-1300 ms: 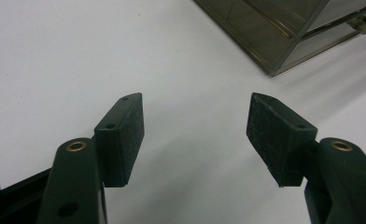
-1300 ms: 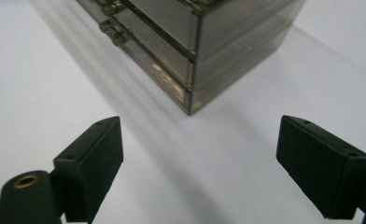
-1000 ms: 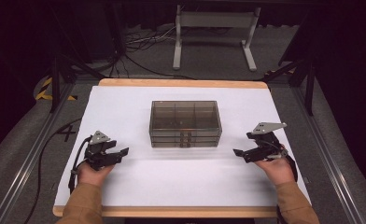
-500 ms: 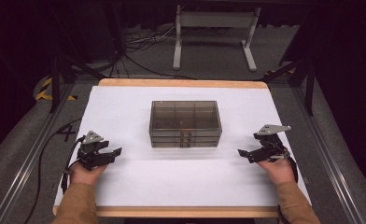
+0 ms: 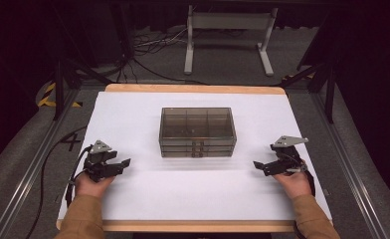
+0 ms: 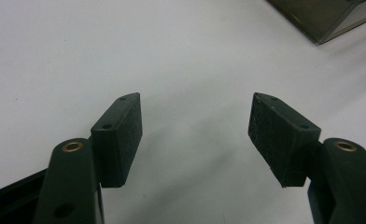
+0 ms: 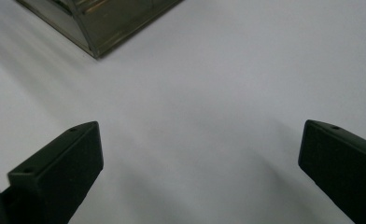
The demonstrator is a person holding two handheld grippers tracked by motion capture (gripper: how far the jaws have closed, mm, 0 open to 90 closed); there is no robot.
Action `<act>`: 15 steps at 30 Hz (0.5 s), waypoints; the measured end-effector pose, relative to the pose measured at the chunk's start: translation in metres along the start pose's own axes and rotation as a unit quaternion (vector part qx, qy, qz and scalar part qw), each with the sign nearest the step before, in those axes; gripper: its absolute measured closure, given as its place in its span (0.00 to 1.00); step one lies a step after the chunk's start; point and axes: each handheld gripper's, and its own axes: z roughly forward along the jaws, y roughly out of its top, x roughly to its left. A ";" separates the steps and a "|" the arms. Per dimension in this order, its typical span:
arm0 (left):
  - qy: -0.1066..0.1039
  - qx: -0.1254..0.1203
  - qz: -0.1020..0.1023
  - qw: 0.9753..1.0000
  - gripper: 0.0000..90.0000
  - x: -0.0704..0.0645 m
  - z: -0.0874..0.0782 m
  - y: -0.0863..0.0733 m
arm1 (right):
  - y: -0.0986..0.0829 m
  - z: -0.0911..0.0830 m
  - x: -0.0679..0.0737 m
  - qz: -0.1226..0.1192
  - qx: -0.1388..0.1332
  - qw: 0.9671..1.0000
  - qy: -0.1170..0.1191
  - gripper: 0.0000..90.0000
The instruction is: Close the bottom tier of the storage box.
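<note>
A smoky transparent drawer box (image 5: 197,131) stands in the middle of the white table (image 5: 198,194), with small drawers stacked on its near face. My left gripper (image 5: 121,166) rests low at the table's left, jaws open and empty, pointing right toward the box. In the left gripper view the gripper (image 6: 195,128) frames bare white surface, with a corner of the box (image 6: 328,16) at the upper right. My right gripper (image 5: 260,167) sits at the table's right, open wide and empty. The right gripper view has the gripper (image 7: 202,154) over the table and the box corner (image 7: 102,21) at upper left.
A wooden edge (image 5: 195,88) borders the table's far side. Beyond it stand a grey metal stand (image 5: 228,35) and cables (image 5: 153,47) on the dark floor. Black frame rails (image 5: 29,169) run along both sides of the table.
Both hands have drawn back toward the near edge and outward, away from the box. Both grippers remain open and empty.
</note>
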 end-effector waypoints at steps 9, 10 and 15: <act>-0.002 0.001 -0.003 1.000 0.40 0.000 0.001 0.000 | -0.006 0.002 -0.001 -0.003 0.003 1.000 0.001 0.00; -0.001 0.001 -0.003 1.000 0.40 0.000 0.001 0.000 | -0.006 0.003 -0.001 -0.003 0.003 1.000 0.004 0.00; 0.000 0.008 -0.004 1.000 0.40 0.000 0.003 -0.001 | -0.005 0.004 -0.001 -0.003 -0.001 1.000 0.003 0.00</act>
